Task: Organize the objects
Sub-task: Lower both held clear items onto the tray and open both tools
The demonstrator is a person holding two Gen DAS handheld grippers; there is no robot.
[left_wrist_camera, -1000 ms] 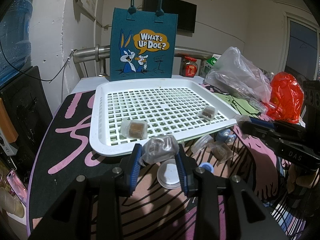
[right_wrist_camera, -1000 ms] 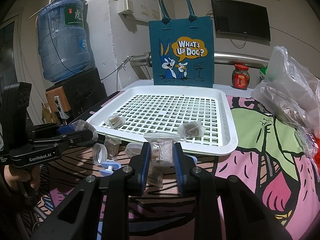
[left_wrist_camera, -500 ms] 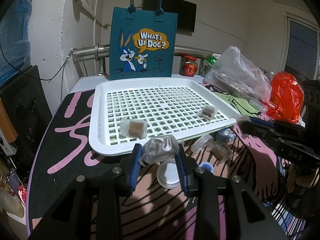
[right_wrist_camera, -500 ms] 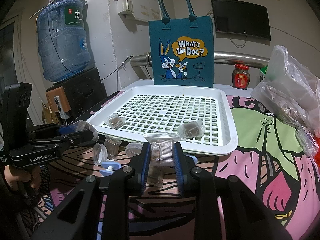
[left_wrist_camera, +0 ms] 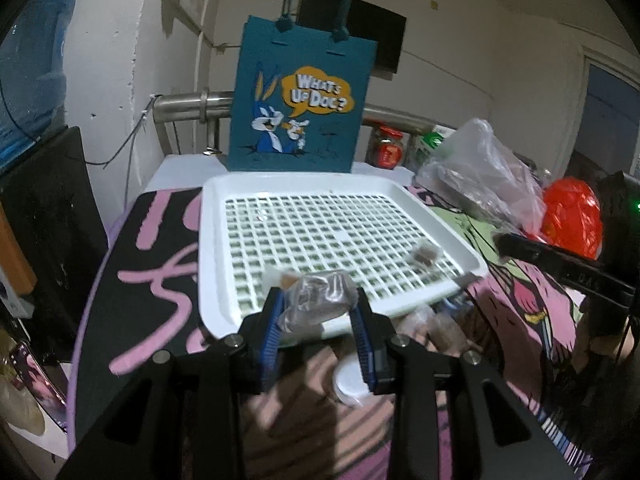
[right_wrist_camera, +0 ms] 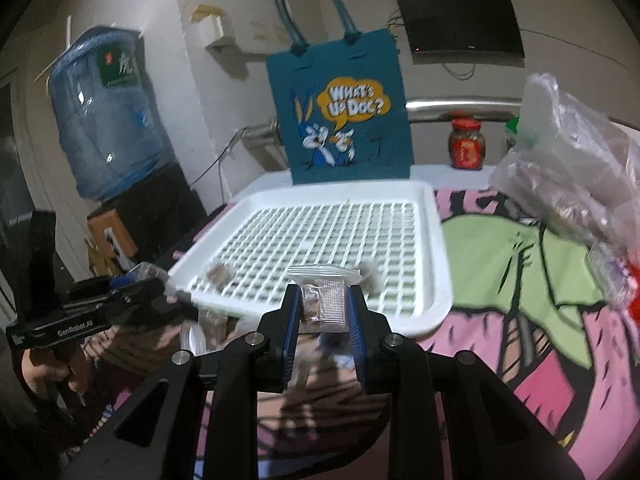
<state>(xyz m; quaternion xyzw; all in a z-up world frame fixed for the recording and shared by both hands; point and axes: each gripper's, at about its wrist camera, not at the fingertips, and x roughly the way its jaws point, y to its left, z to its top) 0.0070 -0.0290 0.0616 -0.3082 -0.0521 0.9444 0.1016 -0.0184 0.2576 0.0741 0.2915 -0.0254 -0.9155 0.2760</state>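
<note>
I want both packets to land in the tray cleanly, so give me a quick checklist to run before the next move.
1. Left gripper shut on the crumpled clear packet: ok.
2. Right gripper shut on the flat clear sachet: ok.
3. White tray has open grid space ahead of both grippers: ok.
4. Wrapped brown pieces already in the tray lie clear of the middle: ok.
5. Loose lid and packets on the cloth below the left gripper are out of the path: cannot tell, blurred.
</note>
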